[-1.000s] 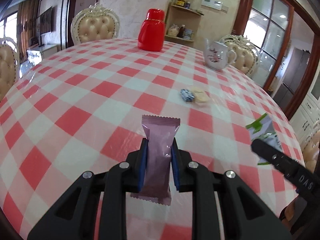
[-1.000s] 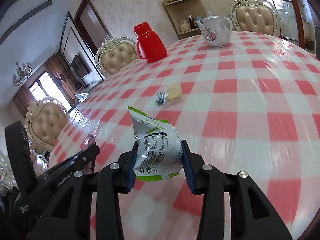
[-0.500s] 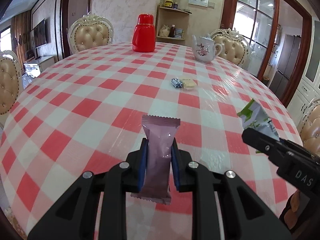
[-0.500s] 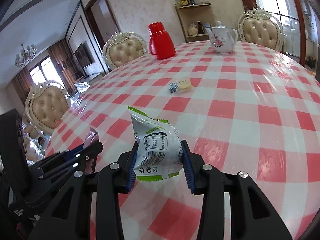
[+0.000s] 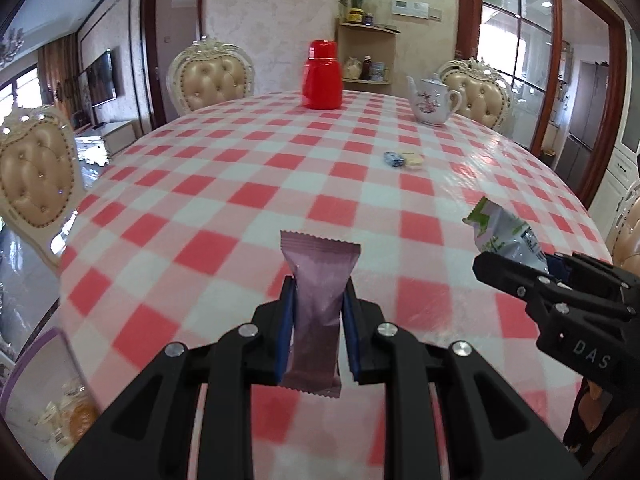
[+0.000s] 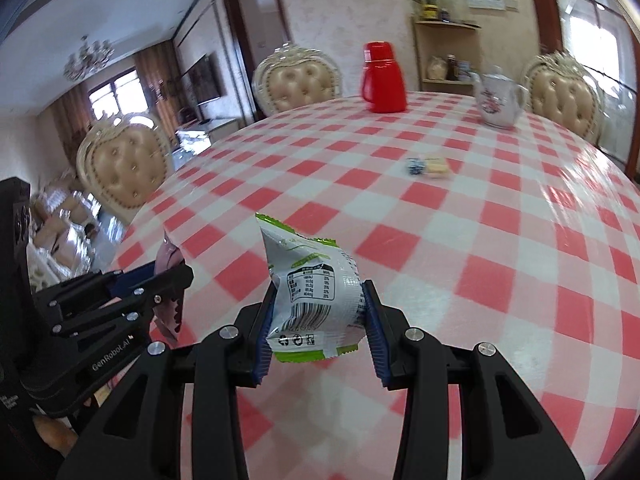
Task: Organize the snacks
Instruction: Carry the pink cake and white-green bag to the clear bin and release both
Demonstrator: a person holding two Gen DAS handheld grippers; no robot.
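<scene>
My left gripper (image 5: pixel 318 286) is shut on a mauve snack bar wrapper (image 5: pixel 318 280), held upright above the near edge of the red-and-white checked table (image 5: pixel 240 184). My right gripper (image 6: pixel 320 292) is shut on a white and green snack packet (image 6: pixel 316 292). Each gripper shows in the other's view: the right gripper (image 5: pixel 516 264) at the right with its white and green packet (image 5: pixel 504 234), the left gripper (image 6: pixel 168 284) at the left with the mauve wrapper (image 6: pixel 168 258). Far out on the table lie a small blue wrapped candy (image 5: pixel 392 159) and a pale yellow wrapped snack (image 5: pixel 413 159), side by side.
A red thermos jug (image 5: pixel 322 76) and a white floral teapot (image 5: pixel 432 100) stand at the table's far side. Padded cream chairs (image 5: pixel 210 76) ring the table. A purple-edged container (image 5: pixel 44 392) with packaged items sits below the table's near left edge.
Both grippers have drawn back from the table's middle toward its near edge, still holding their packets. The candy pair and jug look farther away. The purple-edged container has come into view at lower left.
</scene>
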